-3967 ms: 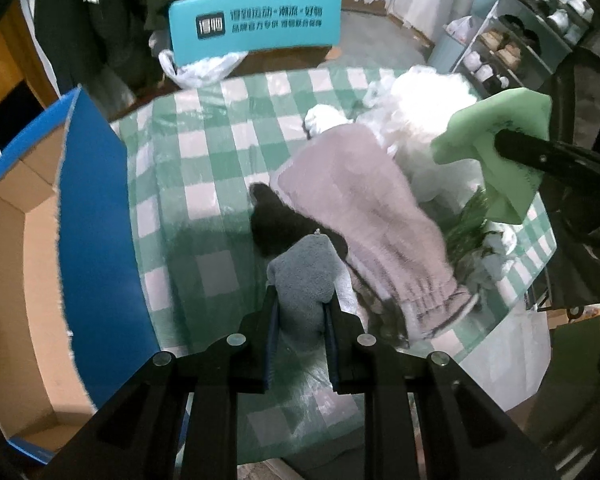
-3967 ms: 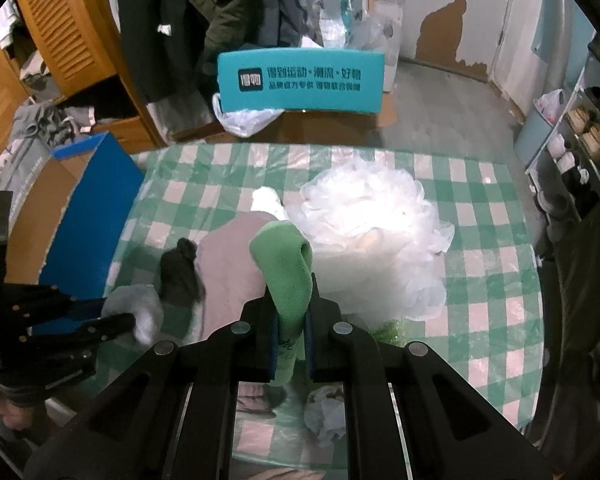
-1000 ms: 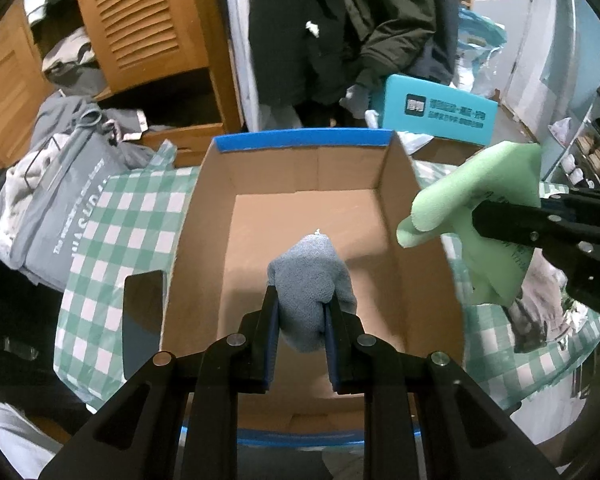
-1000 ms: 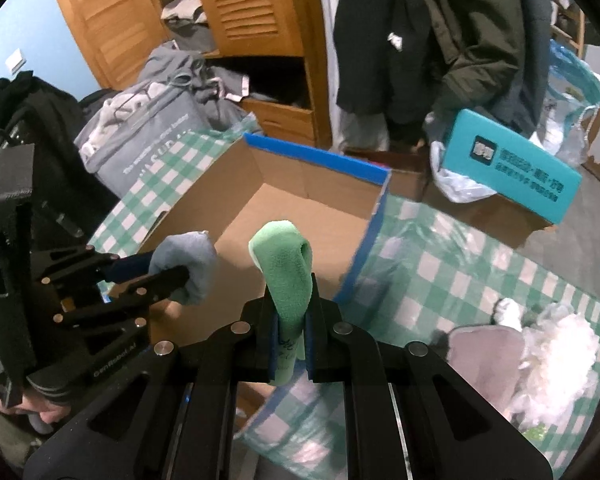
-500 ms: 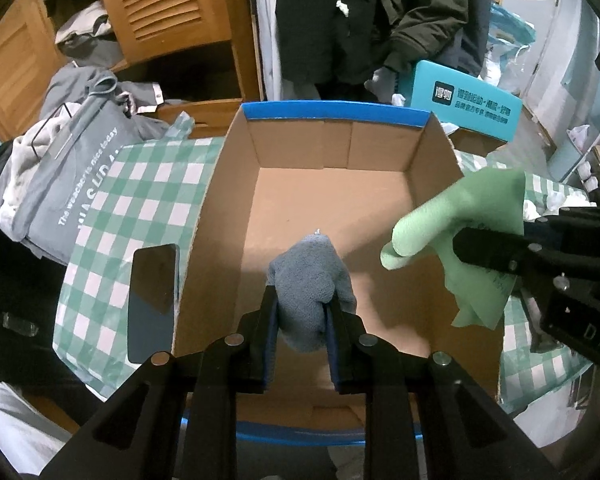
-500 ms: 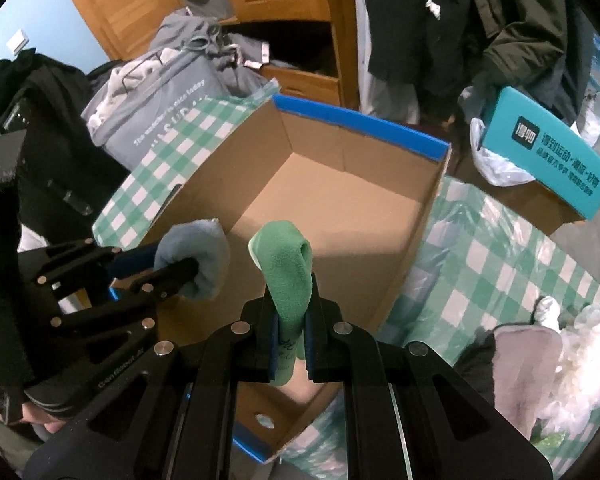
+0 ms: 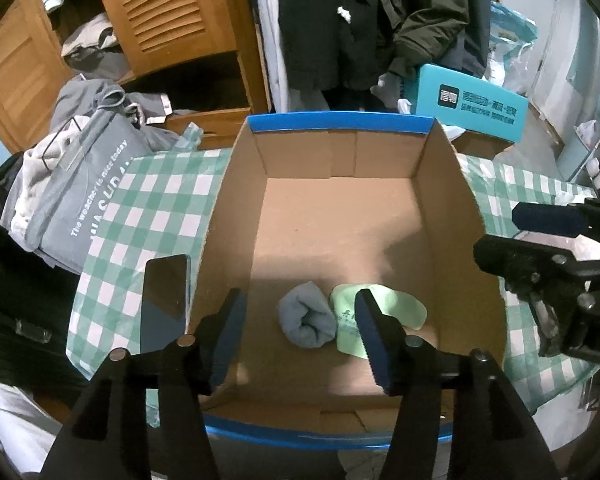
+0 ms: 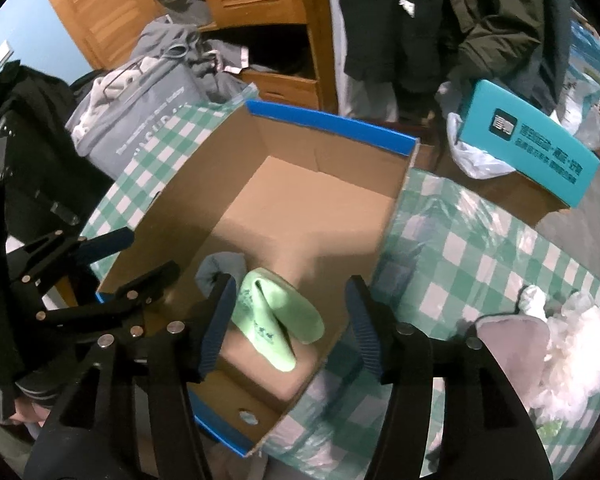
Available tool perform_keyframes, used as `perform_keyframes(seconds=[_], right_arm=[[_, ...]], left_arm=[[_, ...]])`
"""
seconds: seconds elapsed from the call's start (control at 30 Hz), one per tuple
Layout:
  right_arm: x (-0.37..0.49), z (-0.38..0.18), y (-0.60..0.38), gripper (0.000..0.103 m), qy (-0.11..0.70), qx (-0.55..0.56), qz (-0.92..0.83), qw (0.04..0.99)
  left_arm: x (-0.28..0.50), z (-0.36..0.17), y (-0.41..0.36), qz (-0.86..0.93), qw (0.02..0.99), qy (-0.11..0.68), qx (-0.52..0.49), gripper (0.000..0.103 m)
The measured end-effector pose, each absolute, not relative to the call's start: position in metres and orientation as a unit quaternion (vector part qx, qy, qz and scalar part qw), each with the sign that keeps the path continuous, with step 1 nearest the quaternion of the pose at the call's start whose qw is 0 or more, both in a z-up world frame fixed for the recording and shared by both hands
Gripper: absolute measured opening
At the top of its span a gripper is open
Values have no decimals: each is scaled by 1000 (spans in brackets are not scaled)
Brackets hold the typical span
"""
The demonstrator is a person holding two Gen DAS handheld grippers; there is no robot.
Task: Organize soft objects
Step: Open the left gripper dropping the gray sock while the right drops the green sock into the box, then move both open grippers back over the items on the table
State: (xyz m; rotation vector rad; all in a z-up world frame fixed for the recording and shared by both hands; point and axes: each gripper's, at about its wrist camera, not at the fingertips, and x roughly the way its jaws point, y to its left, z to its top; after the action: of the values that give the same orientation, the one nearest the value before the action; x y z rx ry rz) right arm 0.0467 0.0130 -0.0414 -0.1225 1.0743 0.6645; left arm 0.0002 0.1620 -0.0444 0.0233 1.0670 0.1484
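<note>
An open cardboard box [image 7: 340, 224] with blue edges stands on the green checked tablecloth. A rolled grey sock [image 7: 306, 320] and a light green cloth [image 7: 396, 312] lie side by side on its floor near the front wall; both also show in the right wrist view, the grey sock [image 8: 224, 266] and the green cloth [image 8: 278, 320]. My left gripper [image 7: 298, 316] is open and empty above them. My right gripper [image 8: 288, 312] is open and empty over the box's right front corner; it shows in the left wrist view [image 7: 540, 240] at the right.
A black phone [image 7: 166, 292] lies on the cloth left of the box. A grey tote bag [image 7: 72, 200] sits further left. A pinkish-grey cloth [image 8: 512, 336] and a white fluffy puff [image 8: 576, 344] lie on the table to the right. A teal chair back [image 8: 528, 140] stands behind.
Both grippers have opened and let go. The grey sock and the green cloth have dropped onto the box floor. The right gripper has drawn back to the right.
</note>
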Motion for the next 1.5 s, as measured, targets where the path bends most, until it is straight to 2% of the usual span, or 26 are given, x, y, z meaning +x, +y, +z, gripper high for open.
perform_keyframes(seconds=[0.1, 0.37, 1.33, 1.5], right_arm=[[46, -39, 4, 65, 499, -55, 301, 810], [44, -37, -21, 66, 498, -45, 286, 818], [34, -43, -145, 70, 512, 5, 196, 836], [26, -43, -172, 70, 514, 7, 175, 840]], left_arm=[[0, -42, 155, 63, 860, 505, 16, 63], [1, -33, 134, 44, 866, 497, 32, 67], [6, -28, 40, -27, 863, 494, 98, 68], [6, -31, 21, -44, 860, 496, 110, 73]])
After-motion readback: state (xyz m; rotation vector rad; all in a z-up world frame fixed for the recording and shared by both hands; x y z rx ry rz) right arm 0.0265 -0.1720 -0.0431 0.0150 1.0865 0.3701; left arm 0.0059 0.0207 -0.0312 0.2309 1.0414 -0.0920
